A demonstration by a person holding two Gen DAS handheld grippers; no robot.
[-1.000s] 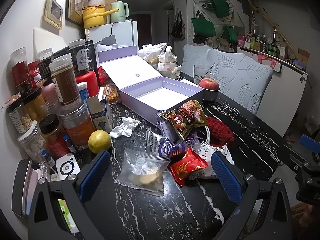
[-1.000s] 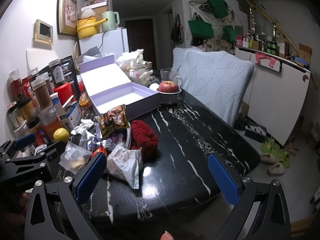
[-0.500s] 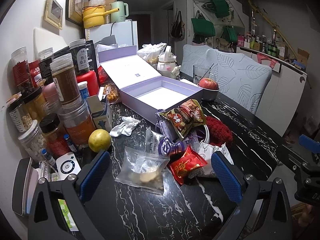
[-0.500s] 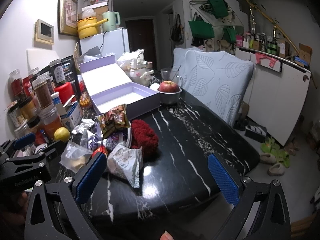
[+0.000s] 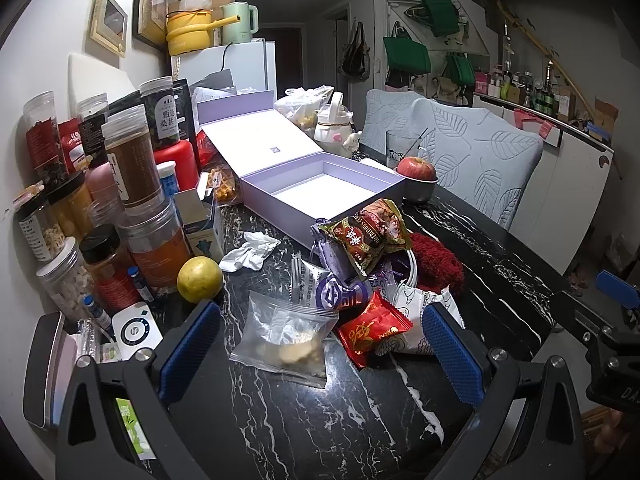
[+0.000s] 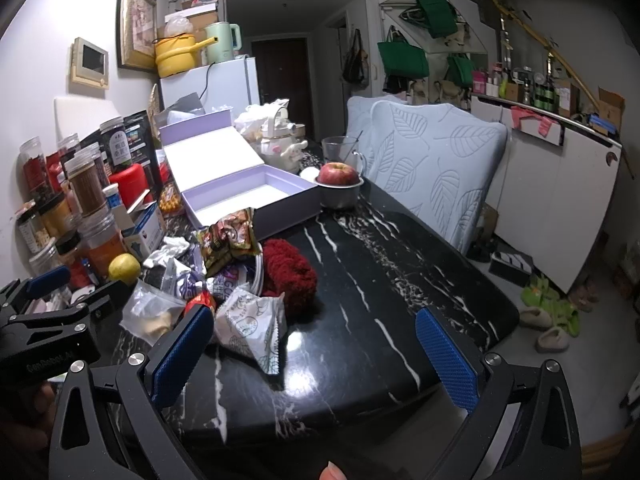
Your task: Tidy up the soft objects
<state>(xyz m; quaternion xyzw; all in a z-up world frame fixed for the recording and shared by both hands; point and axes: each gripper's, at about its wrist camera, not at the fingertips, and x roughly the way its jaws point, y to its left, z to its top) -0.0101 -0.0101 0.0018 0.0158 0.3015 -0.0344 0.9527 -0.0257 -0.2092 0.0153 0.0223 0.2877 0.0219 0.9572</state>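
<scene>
1. Black marble table (image 5: 304, 420), cluttered.
2. Lilac box (image 5: 320, 188) open, empty, behind the pile.
3. Snack packets (image 5: 362, 236) heaped mid-table, red fuzzy cloth (image 6: 286, 276) touching them.
4. Left gripper (image 5: 320, 344) jaws apart over clear bag (image 5: 286, 340).
5. Right gripper (image 6: 316, 352) jaws apart, holding nothing.

A lived-in home: fridge (image 5: 244, 62), cluttered dining table (image 6: 360, 280), cushioned chairs (image 6: 436, 160), slippers (image 6: 552, 320) on the floor.

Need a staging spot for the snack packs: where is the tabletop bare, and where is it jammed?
Bare: black marble right of the red fuzzy item, out to the table edge; also inside the lavender box. Jammed: jars along the wall and the snack pile.
</scene>
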